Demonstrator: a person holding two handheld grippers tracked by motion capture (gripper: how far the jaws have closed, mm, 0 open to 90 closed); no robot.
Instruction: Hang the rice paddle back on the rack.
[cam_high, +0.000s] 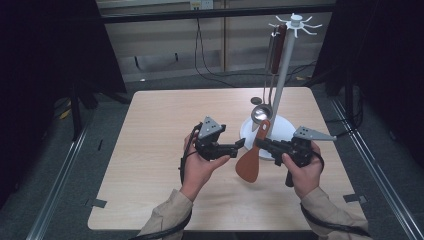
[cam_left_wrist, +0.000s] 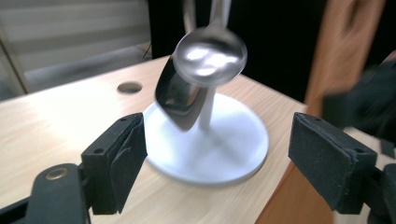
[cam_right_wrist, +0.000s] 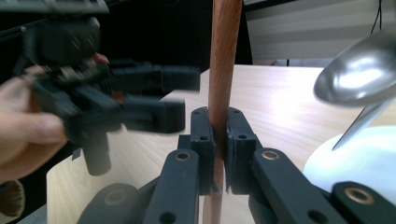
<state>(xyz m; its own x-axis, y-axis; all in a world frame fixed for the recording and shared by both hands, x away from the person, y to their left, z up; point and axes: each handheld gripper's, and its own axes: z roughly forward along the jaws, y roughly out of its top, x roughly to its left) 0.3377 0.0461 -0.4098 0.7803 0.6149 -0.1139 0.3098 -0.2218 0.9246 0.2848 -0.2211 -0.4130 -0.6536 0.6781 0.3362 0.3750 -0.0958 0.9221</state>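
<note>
The right tongs (cam_high: 262, 144) were clenched on the handle of the wooden spatula (cam_high: 251, 159), with both pads pressed flat against the shaft as seen in the right gripper view (cam_right_wrist: 223, 84). The spatula was held above the worktop (cam_high: 160, 130), its broad blade pointing toward the person and its handle end rising toward the white round base (cam_high: 280, 127) of the utensil stand (cam_high: 286, 60). The left tongs (cam_high: 242, 143) stood released, jaws wide apart with nothing between the pads; the tips lay just beside the spatula handle. In the left gripper view the left tongs (cam_left_wrist: 217, 154) faced the white base (cam_left_wrist: 233, 154), with the spatula (cam_left_wrist: 336, 60) blurred at the right edge, beside the right-hand pad. A steel ladle (cam_high: 259, 114) hung from the stand with its bowl low over the base; a second steel utensil (cam_left_wrist: 180, 100) hung behind the ladle (cam_left_wrist: 210, 56). Another utensil with a dark reddish handle (cam_high: 278, 47) hung from a hook near the top of the stand. The left hand (cam_high: 199, 162) and the right hand (cam_high: 302, 167) each gripped the body of its tool.
</note>
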